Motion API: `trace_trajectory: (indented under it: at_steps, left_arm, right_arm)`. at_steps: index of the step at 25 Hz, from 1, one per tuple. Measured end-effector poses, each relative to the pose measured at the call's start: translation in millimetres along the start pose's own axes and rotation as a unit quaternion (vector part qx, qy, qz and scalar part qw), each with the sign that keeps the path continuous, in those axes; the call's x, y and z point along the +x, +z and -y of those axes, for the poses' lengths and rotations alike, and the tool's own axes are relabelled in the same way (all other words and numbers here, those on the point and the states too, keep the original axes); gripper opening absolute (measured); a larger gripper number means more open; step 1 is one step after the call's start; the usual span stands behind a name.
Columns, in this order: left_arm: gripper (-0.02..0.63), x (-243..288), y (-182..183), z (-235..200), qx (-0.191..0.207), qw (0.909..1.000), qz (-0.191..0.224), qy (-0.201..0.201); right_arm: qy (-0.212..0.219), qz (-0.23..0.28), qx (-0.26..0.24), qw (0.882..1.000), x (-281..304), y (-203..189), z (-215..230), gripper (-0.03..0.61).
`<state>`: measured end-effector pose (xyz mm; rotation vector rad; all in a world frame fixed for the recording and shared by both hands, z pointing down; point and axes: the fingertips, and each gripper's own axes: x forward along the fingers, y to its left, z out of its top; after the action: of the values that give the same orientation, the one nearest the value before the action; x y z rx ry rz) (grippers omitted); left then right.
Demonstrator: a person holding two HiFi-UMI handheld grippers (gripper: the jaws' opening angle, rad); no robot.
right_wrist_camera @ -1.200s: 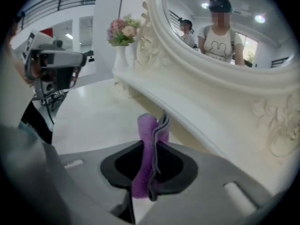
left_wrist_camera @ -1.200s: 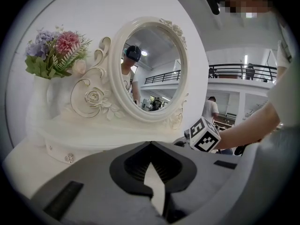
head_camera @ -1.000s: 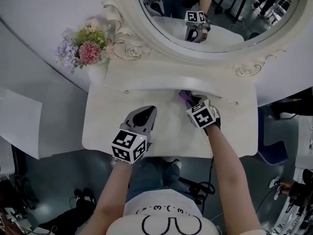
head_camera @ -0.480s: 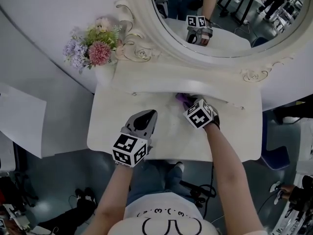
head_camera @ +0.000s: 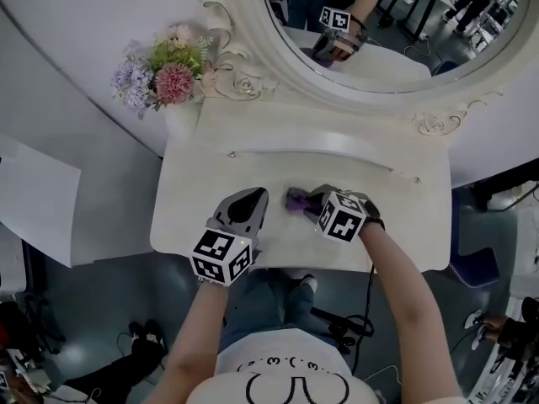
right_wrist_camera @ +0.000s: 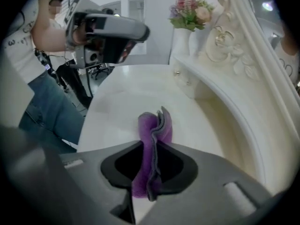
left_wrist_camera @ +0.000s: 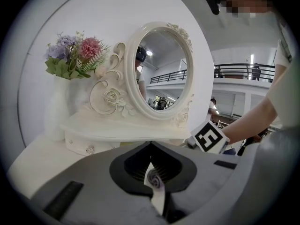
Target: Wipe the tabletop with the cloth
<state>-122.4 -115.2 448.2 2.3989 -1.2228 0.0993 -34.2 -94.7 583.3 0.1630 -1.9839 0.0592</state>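
Observation:
A purple cloth (head_camera: 296, 199) lies bunched on the white tabletop (head_camera: 198, 196) near its middle. My right gripper (head_camera: 310, 203) is shut on this cloth and presses it onto the surface. In the right gripper view the folded cloth (right_wrist_camera: 158, 123) stands up between the jaws of the right gripper (right_wrist_camera: 151, 146). My left gripper (head_camera: 256, 195) hovers just left of the cloth, jaws together, holding nothing. The left gripper view has the left gripper (left_wrist_camera: 151, 146) pointing at the mirror, with the right gripper's marker cube (left_wrist_camera: 209, 137) off to the right.
A raised shelf with a small drawer (head_camera: 320, 137) runs along the back of the table under an ornate oval mirror (head_camera: 396, 32). A white vase of flowers (head_camera: 164, 74) stands at the back left. The table's front edge (head_camera: 278, 263) is close to my body.
The right gripper has dragged the cloth from the back by the shelf leftward and toward the front, to the table's middle. The left gripper has barely moved.

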Motion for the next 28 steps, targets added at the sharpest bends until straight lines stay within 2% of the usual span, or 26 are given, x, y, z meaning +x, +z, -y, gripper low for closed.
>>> trace_trajectory:
  at_steps: [4,8,12,14,15,17,19,21,24,26,28]
  left_arm:
    - [-0.002,-3,1,6,-0.003,1.0000,0.006,0.001]
    - [-0.002,-7,3,8,-0.003,0.9999,0.013,0.003]
    - [-0.002,-12,4,8,-0.005,0.9998,0.017,0.006]
    - [-0.002,-14,4,8,-0.005,0.9998,0.017,0.008]
    - [-0.002,-15,4,7,-0.005,0.9998,0.017,0.009]
    - [-0.002,-18,5,5,-0.004,0.9998,0.018,0.012]
    - [-0.002,-20,6,3,-0.003,0.9997,0.018,0.015]
    - [-0.002,-23,4,0,-0.002,0.9997,0.016,0.019]
    - [-0.002,-26,0,-10,-0.006,0.9996,0.011,0.026]
    - [-0.002,-29,-3,-18,-0.006,0.9995,0.006,0.030]
    - [-0.002,-30,-3,-26,-0.006,0.9994,0.003,0.033]
  right_arm:
    - [0.078,-0.012,-0.030,0.996,-6,-4,-67,0.071]
    - [0.157,-0.022,-0.045,0.986,-14,-11,-126,0.071]
    - [0.225,-0.027,-0.064,0.972,-24,-18,-171,0.071]
    - [0.243,-0.023,-0.058,0.968,-29,-18,-178,0.072]
    - [0.238,-0.012,-0.047,0.970,-31,-15,-172,0.072]
    - [0.198,0.026,-0.007,0.980,-34,-2,-144,0.072]
    - [0.129,0.067,0.045,0.988,-36,12,-99,0.074]
    - [0.041,0.088,0.085,0.992,-34,19,-47,0.074]
    - [-0.072,0.089,0.141,0.983,-28,21,19,0.074]
    - [-0.116,0.086,0.168,0.975,-22,24,50,0.074]
    - [-0.147,0.074,0.175,0.971,-14,27,72,0.074]
